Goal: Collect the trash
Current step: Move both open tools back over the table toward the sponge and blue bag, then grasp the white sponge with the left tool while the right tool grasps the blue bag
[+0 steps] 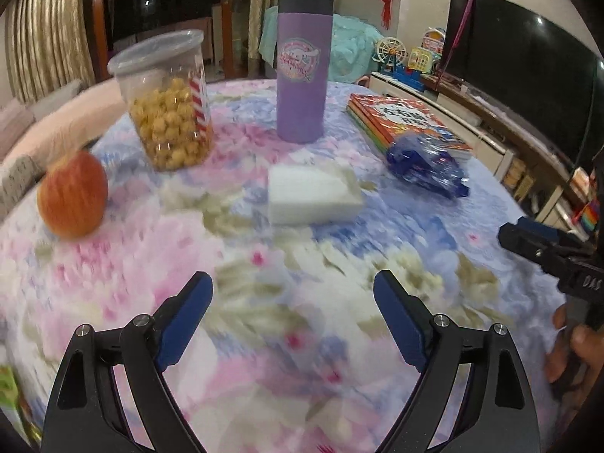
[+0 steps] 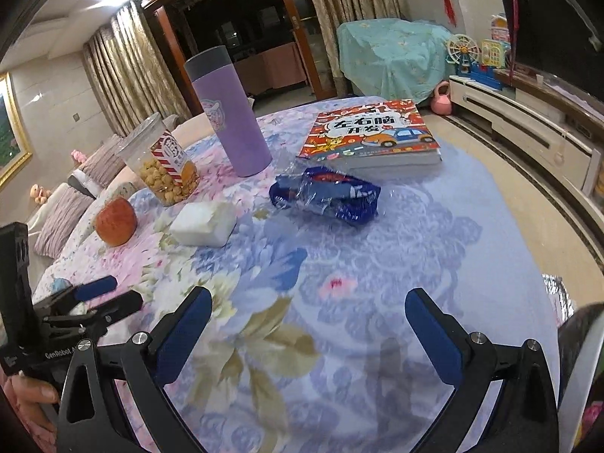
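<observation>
Wrapper (image 2: 324, 198): centre frame, long axis left-right, ahead of right gripper (image 2: 307, 328) | nearer arm: right | both grippers' fingers spread, empty.

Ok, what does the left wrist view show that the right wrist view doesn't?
Only the left wrist view: the black TV screen and a green object at the table's near-left edge.

Only the right wrist view: the book cover readable from above, a pink kettlebell on the floor, and sofa cushions.

Both: apple, popcorn jar, purple tumbler, white sponge block, blue wrapper, and both open, empty hand-held grippers: left, right.
</observation>
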A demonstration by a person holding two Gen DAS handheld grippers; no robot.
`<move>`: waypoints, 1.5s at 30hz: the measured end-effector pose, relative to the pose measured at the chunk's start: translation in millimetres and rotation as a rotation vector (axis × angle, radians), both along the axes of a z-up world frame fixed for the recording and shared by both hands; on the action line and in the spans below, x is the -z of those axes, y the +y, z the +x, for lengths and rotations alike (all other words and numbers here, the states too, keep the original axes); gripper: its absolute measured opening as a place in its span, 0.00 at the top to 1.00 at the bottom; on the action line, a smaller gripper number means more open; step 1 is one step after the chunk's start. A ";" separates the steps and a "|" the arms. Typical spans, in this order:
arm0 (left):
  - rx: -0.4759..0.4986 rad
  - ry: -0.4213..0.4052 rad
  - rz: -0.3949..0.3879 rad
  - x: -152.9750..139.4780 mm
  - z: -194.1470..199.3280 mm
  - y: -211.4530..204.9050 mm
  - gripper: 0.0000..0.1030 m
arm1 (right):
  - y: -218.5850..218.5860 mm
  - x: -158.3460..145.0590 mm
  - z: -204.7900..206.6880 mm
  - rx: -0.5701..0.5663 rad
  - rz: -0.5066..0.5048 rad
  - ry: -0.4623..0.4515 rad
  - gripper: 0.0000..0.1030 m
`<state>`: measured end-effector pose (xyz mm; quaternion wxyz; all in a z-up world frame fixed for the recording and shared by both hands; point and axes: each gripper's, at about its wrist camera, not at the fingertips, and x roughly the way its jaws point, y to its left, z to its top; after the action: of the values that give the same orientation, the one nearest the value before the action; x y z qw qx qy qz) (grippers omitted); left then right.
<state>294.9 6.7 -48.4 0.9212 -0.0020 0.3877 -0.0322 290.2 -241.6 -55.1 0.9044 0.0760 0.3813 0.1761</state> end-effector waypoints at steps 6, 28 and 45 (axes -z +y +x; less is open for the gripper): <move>0.053 0.005 0.046 2.2 34.3 5.7 0.13 | 1.8 0.9 29.6 -0.032 -0.026 0.006 0.00; 0.357 -0.009 0.159 17.1 77.0 -25.4 0.32 | 21.1 13.3 93.6 -0.130 -0.173 -0.034 0.24; 0.248 0.017 0.034 -9.4 14.3 -24.6 0.95 | -10.0 -7.2 17.4 -0.066 0.051 0.025 0.75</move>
<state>309.2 -17.9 -39.0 0.9068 0.0611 0.3932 -0.1395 307.6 -251.6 -48.0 0.8910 0.0888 0.3903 0.2143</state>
